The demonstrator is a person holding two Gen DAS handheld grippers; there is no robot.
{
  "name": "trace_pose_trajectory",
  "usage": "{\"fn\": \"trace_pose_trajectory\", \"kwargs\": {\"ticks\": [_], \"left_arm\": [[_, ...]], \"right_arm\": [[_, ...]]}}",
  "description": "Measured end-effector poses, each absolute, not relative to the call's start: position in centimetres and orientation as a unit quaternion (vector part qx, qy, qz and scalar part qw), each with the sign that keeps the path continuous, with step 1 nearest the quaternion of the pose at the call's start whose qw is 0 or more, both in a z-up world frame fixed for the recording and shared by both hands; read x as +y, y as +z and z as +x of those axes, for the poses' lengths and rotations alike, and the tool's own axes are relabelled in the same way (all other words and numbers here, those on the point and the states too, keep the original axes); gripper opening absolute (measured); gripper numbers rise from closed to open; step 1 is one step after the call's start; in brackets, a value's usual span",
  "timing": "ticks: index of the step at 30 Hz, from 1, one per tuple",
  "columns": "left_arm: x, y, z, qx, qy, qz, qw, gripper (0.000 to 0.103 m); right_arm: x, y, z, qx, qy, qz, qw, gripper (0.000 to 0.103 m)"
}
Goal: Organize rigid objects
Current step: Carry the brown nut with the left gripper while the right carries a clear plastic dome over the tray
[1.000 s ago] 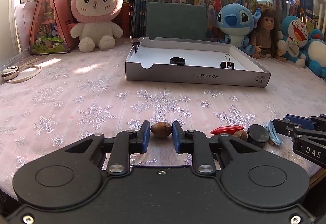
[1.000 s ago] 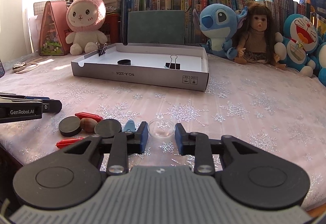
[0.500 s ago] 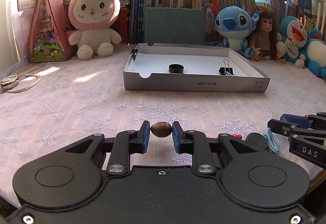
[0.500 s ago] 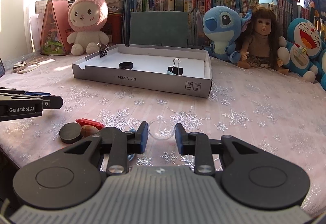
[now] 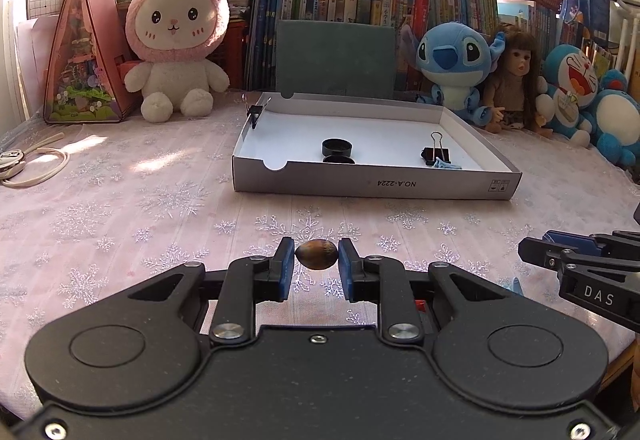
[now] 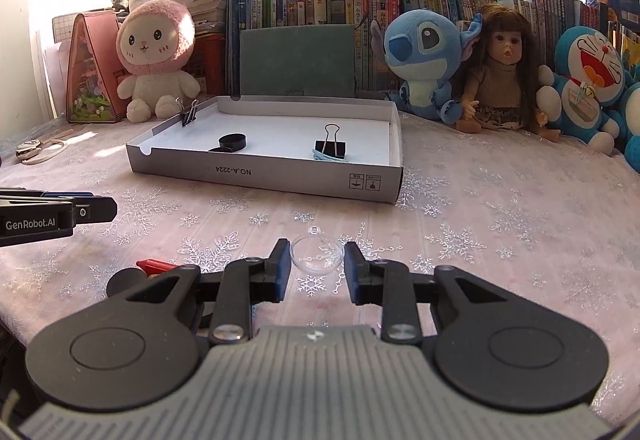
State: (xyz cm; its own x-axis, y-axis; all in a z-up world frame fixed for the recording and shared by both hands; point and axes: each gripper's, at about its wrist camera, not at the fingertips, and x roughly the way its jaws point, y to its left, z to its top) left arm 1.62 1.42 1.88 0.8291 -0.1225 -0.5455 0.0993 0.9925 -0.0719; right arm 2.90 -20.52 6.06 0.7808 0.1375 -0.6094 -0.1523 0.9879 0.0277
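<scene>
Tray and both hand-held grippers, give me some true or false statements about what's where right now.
1. The left hand-held gripper holds a brown nut. True.
2. The right hand-held gripper holds a red clip. False: it is shut on a clear dish.
3. A binder clip stands inside the tray. True.
4. The tray holds nothing. False: a black cap and clips lie in it.
5. The pink bunny sits in the tray. False: it sits behind it.
</scene>
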Motion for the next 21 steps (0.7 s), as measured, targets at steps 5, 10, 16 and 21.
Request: {"fn": "trace_pose_trajectory", "kwargs": {"ticks": [5, 10, 16, 21], "left_arm": [[1.3, 2.6, 2.2, 0.280, -0.063, -0.018, 0.958, 0.022], [1.5, 3.1, 3.3, 0.285, -0.073, -0.031, 0.955, 0.022], [1.4, 3.5, 4.4, 0.288, -0.076, -0.033, 0.954, 0.022], [1.6, 3.6, 5.3, 0.296, -0.080, -0.044, 0.951, 0.022]], "right_arm": [[-21.1, 6.2, 3.7, 0.329, 0.071, 0.003, 0.942, 0.034], [-21.5, 6.4, 4.6, 0.337, 0.065, 0.022, 0.939, 0.034], [-22.0, 6.9, 5.9, 0.342, 0.062, 0.040, 0.937, 0.034], [-22.2, 7.2, 6.7, 0.340, 0.062, 0.046, 0.937, 0.034]]}}
